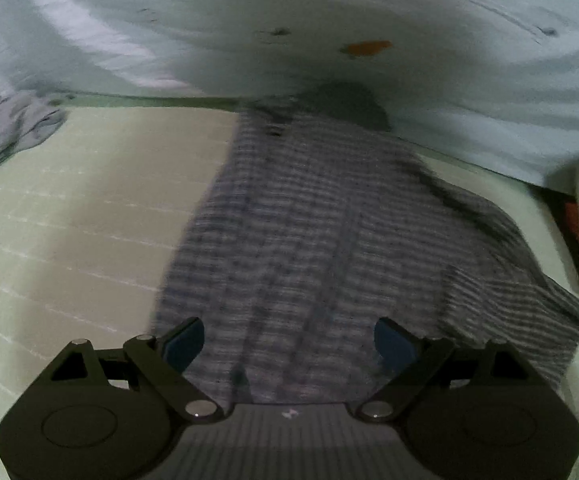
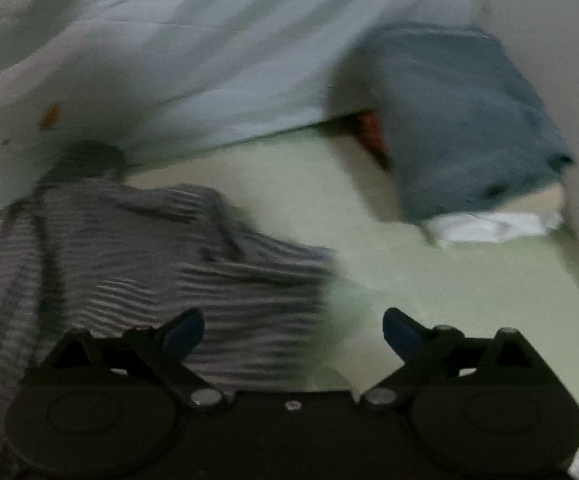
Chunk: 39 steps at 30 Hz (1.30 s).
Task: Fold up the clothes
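A grey striped garment point(image 1: 309, 232) lies spread on a pale green gridded mat point(image 1: 69, 208). My left gripper point(image 1: 289, 344) is open, just above the garment's near part, with both blue pads over the cloth. In the right wrist view the same garment point(image 2: 149, 264) lies to the left. My right gripper point(image 2: 293, 334) is open, its left pad over the garment's right edge and its right pad over the bare mat point(image 2: 429, 280). Both views are blurred.
A pale blue-white sheet point(image 1: 329, 20) with orange spots is bunched along the far side. A stack of folded clothes, blue on top point(image 2: 461, 120) with white below point(image 2: 489, 226), sits at the far right by a wall. Grey cloth point(image 1: 5, 132) lies far left.
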Available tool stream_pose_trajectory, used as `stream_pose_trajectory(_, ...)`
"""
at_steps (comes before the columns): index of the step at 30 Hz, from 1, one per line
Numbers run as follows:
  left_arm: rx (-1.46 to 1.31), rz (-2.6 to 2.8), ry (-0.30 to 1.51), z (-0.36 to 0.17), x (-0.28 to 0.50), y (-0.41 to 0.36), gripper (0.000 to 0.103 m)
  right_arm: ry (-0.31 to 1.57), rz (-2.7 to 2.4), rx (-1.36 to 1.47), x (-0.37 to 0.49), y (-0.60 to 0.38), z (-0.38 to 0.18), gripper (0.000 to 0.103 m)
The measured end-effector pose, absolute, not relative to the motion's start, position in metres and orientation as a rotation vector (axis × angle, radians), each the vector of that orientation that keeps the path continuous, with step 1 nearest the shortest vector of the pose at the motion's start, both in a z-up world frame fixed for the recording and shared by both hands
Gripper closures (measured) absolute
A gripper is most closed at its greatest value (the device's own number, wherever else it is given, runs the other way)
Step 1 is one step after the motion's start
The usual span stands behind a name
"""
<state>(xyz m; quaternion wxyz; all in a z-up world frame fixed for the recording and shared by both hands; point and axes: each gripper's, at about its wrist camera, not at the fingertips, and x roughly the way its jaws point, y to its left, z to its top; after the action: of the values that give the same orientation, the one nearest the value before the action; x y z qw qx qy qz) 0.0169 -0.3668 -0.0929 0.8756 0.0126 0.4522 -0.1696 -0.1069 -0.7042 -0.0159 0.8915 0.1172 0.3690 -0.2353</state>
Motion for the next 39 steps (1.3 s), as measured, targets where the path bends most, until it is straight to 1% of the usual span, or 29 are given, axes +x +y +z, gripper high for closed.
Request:
stream_pose_trajectory(5,0.038,-0.409,0.953,-0.088,0.012,-0.422,0.011,0.818,-0.559,0.312,-0.127,-0.749,-0.023,0.006)
stream_pose_trajectory(7,0.061,-0.453,0.948,-0.086,0.013,-0.444,0.011,0.816,-0.562,0.323,-0.125,-0.761,-0.022,0.004)
stream_pose_trajectory(11,0.14,-0.507,0.93,-0.09,0.027,-0.484,0.011,0.8,-0.513,0.317,-0.103,-0.782,-0.036,0.003)
stream_pose_trajectory(17,0.151,-0.557,1.03,-0.119,0.061,-0.524,0.013,0.833,-0.514,0.314,-0.06,-0.793,-0.053,0.003)
stream_pose_trajectory(19,0.175,-0.592,1.06,-0.129,0.066,-0.534,0.017,0.848,-0.515,0.316,-0.057,-0.793,-0.057,0.003)
stream_pose_trajectory(21,0.195,-0.624,1.089,-0.138,0.067,-0.542,0.029,0.868,-0.525,0.331,-0.057,-0.794,-0.064,0.003)
stream_pose_trajectory(22,0.201,-0.638,1.103,-0.142,0.068,-0.544,0.031,0.879,-0.533,0.337,-0.058,-0.794,-0.067,0.003)
stream_pose_trajectory(23,0.208,-0.652,1.116,-0.146,0.068,-0.547,0.04,0.889,-0.543,0.34,-0.059,-0.794,-0.07,0.003)
stream_pose_trajectory(24,0.215,-0.666,1.13,-0.15,0.069,-0.55,0.05,0.899,-0.553,0.342,-0.059,-0.795,-0.072,0.003)
stream_pose_trajectory(25,0.223,-0.678,1.137,-0.153,0.069,-0.552,0.054,0.905,-0.56,0.342,-0.06,-0.794,-0.073,0.003)
stream_pose_trajectory(26,0.234,-0.685,1.123,-0.152,0.067,-0.553,0.072,0.91,-0.565,0.338,-0.061,-0.794,-0.074,0.003)
stream_pose_trajectory(27,0.238,-0.697,1.126,-0.152,0.066,-0.554,0.088,0.914,-0.57,0.334,-0.061,-0.793,-0.074,0.003)
stream_pose_trajectory(29,0.221,-0.717,1.11,-0.146,0.065,-0.549,0.094,0.919,-0.575,0.317,-0.061,-0.79,-0.073,0.003)
stream_pose_trajectory(30,0.212,-0.722,1.092,-0.142,0.065,-0.546,0.095,0.918,-0.574,0.304,-0.062,-0.787,-0.071,0.003)
stream_pose_trajectory(34,0.152,-0.681,0.975,-0.112,0.074,-0.519,0.096,0.915,-0.554,0.233,-0.061,-0.77,-0.062,0.003)
stream_pose_trajectory(39,-0.02,-0.531,0.853,-0.07,0.117,-0.442,0.096,0.934,-0.51,0.118,-0.058,-0.736,-0.053,0.003)
